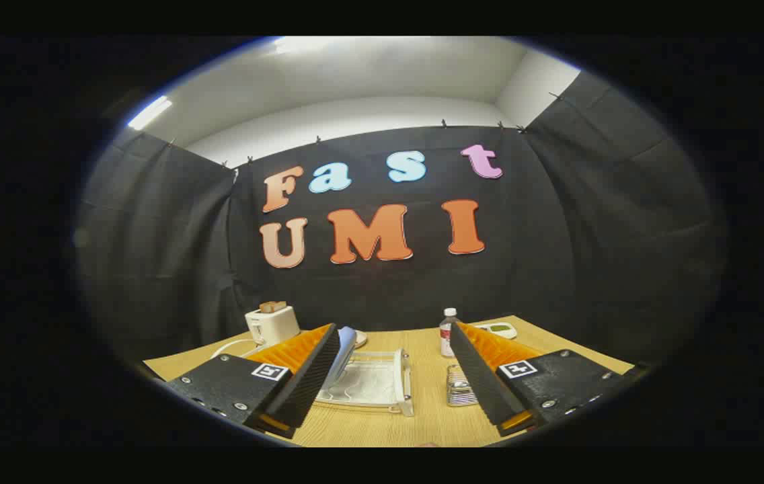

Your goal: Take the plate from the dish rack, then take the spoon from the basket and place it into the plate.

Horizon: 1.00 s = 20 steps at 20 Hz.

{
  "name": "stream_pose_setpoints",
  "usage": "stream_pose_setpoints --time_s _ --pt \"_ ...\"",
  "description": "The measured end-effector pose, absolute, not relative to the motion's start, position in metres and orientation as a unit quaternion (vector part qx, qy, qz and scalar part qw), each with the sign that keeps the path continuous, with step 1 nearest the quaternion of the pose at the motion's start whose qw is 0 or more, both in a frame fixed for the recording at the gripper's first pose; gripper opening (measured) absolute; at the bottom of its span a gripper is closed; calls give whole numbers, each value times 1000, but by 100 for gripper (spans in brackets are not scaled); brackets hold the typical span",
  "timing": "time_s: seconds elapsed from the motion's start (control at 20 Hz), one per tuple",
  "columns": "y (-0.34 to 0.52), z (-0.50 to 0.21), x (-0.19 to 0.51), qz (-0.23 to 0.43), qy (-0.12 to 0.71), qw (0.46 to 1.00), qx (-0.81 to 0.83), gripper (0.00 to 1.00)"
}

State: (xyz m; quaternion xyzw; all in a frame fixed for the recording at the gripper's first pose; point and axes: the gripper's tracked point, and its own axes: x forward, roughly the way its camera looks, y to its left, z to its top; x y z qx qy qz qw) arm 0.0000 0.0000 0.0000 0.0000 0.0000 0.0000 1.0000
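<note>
- Gripper view: I see my gripper [395, 376] held over a wooden table [429, 430]. Its two fingers are spread wide apart and they hold nothing.
- Between the fingers, close to the left one, sits a clear dish rack [372, 383] on the table.
- A pale blue plate [344, 353] stands on its edge in the rack. It is right beside the left finger's tip. I cannot tell if they touch.
- A small wire basket [461, 388] sits on the table just inside the right finger. Something shiny lies in it, but it is too small for me to say it is the spoon.
- A little bottle [448, 333] with a white cap stands upright beyond the basket, near the right finger's tip.
- Past the left finger I see a white toaster [272, 324] with bread poking out of the top. A white cord [231, 346] curls on the table beside it.
- Far off, beyond the right finger, a small white thing [500, 329] lies flat on the table.
- Behind the table hangs a black cloth wall [590, 235].
</note>
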Motion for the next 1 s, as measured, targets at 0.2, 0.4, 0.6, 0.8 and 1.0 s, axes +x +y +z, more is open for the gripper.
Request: stream_pose_setpoints --time_s 0.2,0.4,0.6,0.8,1.0 --pt "-7 -11 4 0 8 1000 18 98" --pt "-8 -16 13 0 21 1000 20 97" --pt "-2 -2 27 5 17 1000 13 97" --pt "12 11 43 24 22 999 5 97" --pt "35 15 63 68 47 996 20 97"
